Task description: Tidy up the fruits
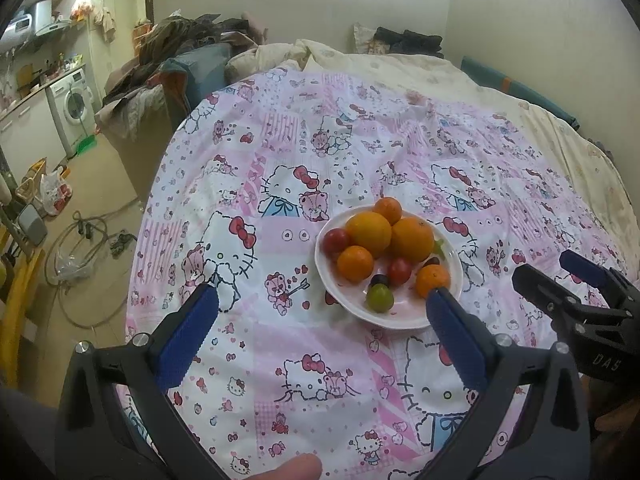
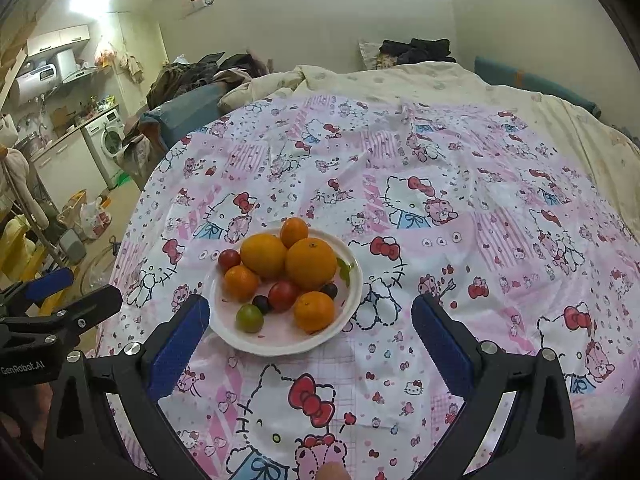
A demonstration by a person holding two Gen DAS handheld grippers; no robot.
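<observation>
A white plate (image 1: 404, 322) (image 2: 224, 280) sits on a Hello Kitty cloth and holds two large oranges (image 1: 368, 234) (image 2: 311, 264), several small oranges (image 1: 355, 264) (image 2: 314, 311), red tomatoes (image 1: 399, 271) (image 2: 284, 295), dark grapes (image 1: 379, 280) (image 2: 262, 303) and one green fruit (image 1: 380, 298) (image 2: 249, 318). My left gripper (image 1: 322, 304) is open and empty, held just short of the plate, which lies towards its right finger. My right gripper (image 2: 310, 314) is open and empty, with the plate near its left finger. Each gripper shows at the edge of the other view, the right (image 1: 560, 276) and the left (image 2: 76, 288).
The patterned cloth (image 1: 304, 168) (image 2: 460, 216) covers a bed with a cream duvet (image 1: 400, 64) behind. A heap of clothes (image 1: 192, 36) lies at the back left. The floor at left holds cables (image 1: 80, 240), bags and a washing machine (image 1: 74, 108).
</observation>
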